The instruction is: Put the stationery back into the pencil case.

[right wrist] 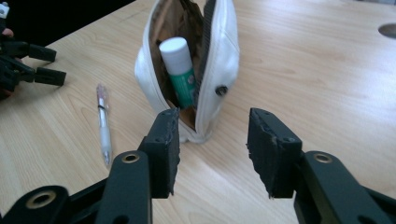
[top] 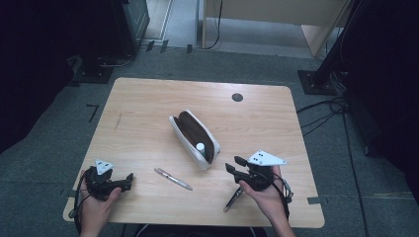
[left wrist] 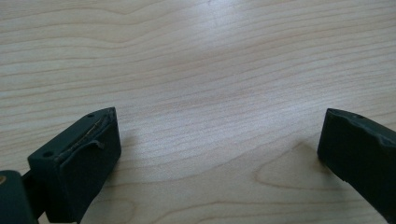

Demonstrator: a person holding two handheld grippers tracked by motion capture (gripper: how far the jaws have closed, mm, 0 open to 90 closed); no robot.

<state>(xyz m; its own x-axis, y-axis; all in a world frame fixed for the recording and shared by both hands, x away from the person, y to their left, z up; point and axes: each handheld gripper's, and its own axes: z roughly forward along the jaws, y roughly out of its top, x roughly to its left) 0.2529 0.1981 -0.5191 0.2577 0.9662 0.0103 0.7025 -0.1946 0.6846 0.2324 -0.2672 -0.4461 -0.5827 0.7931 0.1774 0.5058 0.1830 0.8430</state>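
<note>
The white pouch (top: pixel 194 139) lies open near the middle of the worktop (top: pixel 148 98), its mouth gaping toward the person. Its dark lining swallows most of what is inside; all that can be made out in the right gripper view is a white-capped tube with a green label (right wrist: pixel 179 70) standing in the near end, its base hidden. A clear pen (top: pixel 173 178) lies flat on the wood between the two hands, apart from the pouch. A second, dark pen (top: pixel 233 199) pokes out from under the right hand, its upper end covered.

The right tongs (top: pixel 235 165) are held low and nearly level, pointing at the pouch's near end and stopping just short of it. Their jaws stand part-way open with nothing between them.

The left tongs (top: pixel 129 180) rest at the worktop's near left corner, the hand wrapped round the body, pointing across toward the clear pen. Their jaws are spread wide over bare wood, gripping nothing.
</note>
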